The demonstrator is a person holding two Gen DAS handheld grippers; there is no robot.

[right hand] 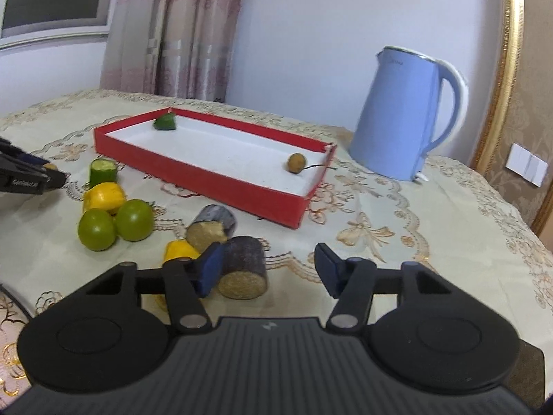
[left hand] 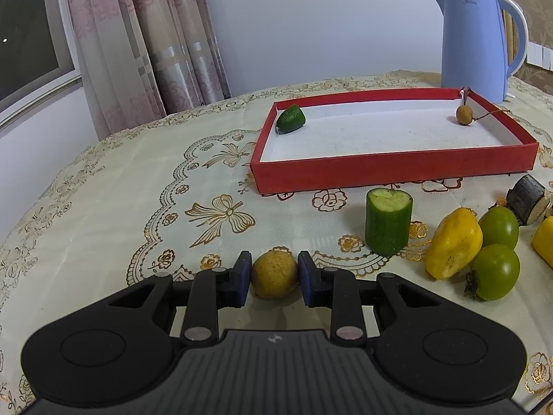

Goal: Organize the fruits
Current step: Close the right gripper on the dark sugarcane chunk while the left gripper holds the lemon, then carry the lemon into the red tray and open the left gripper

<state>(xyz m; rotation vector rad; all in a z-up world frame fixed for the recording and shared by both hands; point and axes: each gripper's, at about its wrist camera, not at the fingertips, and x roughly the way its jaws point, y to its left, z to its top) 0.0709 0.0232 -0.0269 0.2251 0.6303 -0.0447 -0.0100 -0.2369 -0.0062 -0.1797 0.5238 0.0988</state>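
Pads of our left hand-held gripper (left hand: 274, 278) press both sides of a small round yellowish fruit (left hand: 274, 274) low over the table (left hand: 103, 207), so it is clamped. Our right hand-held gripper (right hand: 268, 268) stands parted: its left pad touches a dark-skinned cane piece (right hand: 243, 269), the right pad is well clear, so nothing is gripped yet. Just beyond lie a second cane piece (right hand: 211, 226), two yellow pepper pieces (right hand: 103, 197), two green round fruits (right hand: 115, 224) and an upright cucumber stub (left hand: 389, 221). Farther off, the red tray (left hand: 394, 169) holds a green cucumber end (left hand: 291, 119) in its far left corner and a brown stemmed fruit (left hand: 464, 114) at right. A blue kettle (left hand: 477, 45) stands behind.
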